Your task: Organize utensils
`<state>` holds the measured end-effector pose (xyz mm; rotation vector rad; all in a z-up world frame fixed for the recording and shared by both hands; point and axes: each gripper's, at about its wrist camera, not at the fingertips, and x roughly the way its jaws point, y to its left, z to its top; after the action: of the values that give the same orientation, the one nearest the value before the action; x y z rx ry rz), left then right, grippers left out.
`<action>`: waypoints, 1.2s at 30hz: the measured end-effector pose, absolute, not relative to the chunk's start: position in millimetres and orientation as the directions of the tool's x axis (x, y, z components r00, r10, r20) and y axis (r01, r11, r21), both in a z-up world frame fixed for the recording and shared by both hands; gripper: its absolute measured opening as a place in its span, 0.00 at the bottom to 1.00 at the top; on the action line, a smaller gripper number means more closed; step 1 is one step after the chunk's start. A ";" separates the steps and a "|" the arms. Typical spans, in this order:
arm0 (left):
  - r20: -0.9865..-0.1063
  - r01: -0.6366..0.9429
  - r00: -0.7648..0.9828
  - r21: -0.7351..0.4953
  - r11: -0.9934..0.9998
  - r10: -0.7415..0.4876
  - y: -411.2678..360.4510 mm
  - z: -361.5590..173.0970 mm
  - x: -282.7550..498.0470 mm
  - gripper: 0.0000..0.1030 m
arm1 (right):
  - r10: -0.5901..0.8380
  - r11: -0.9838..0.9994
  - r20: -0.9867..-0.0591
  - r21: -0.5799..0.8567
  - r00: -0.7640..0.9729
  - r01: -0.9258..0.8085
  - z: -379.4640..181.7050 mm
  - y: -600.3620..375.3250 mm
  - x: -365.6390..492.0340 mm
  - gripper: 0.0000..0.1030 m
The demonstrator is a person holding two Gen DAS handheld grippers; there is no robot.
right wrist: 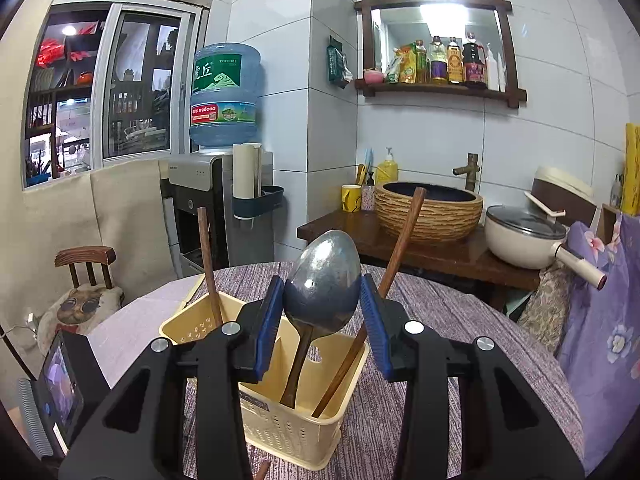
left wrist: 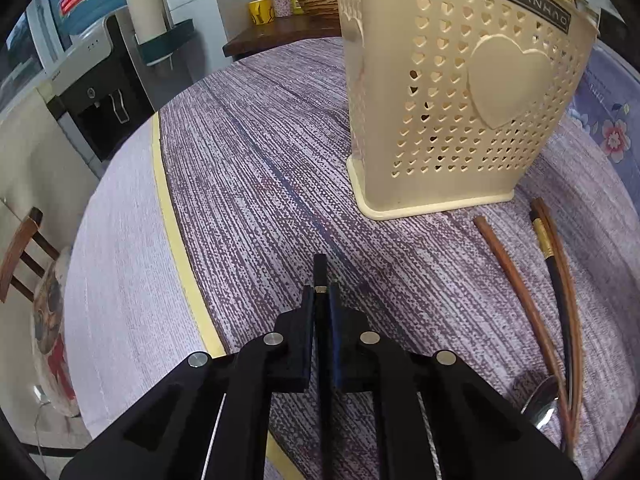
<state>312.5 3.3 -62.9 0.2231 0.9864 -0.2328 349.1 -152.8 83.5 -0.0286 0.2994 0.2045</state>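
Observation:
In the left wrist view my left gripper (left wrist: 321, 292) points down at the purple tablecloth and is shut on a thin black chopstick (left wrist: 320, 268), whose tip pokes out past the fingers. The cream heart-pattern utensil basket (left wrist: 460, 100) stands just beyond, to the right. A brown chopstick (left wrist: 516, 284), a black chopstick with a gold band (left wrist: 554, 272) and a metal spoon (left wrist: 542, 400) lie on the cloth at the right. In the right wrist view my right gripper (right wrist: 322, 312) is shut on a metal spoon (right wrist: 324, 272) by its bowl. The spoon's handle reaches down into the basket (right wrist: 288, 428), which holds two wooden chopsticks (right wrist: 208, 264).
The round table's edge (left wrist: 168, 208) curves at the left, with a small wooden chair (right wrist: 86, 264) beyond it. A water dispenser (right wrist: 200, 200), a woven basin (right wrist: 428, 212) on a wooden counter and a cream pot (right wrist: 524, 240) stand behind the table. A dark device with a screen (right wrist: 60, 384) sits at lower left.

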 end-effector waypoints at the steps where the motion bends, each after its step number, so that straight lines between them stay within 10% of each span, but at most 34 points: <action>1: -0.838 0.284 0.536 0.066 0.956 -0.102 5.5 -60.1 312.1 0.08 | 0.196 0.979 -0.297 0.003 0.934 -0.205 82.7 -152.8 349.0 0.39; 23: -0.330 0.203 0.918 -0.084 0.976 -0.220 33.7 203.6 257.1 0.08 | 0.215 0.975 -0.312 0.013 0.926 -0.222 87.2 -153.5 351.2 0.39; 36: -0.269 0.253 0.921 -0.135 0.958 -0.281 -5.3 229.8 287.6 0.07 | 0.191 0.978 -0.339 -0.018 0.921 -0.209 66.3 -153.1 349.5 0.39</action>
<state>287.6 -5.3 229.8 -0.0984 0.2907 -0.2749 349.5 -153.1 66.3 -0.0536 0.3427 0.2052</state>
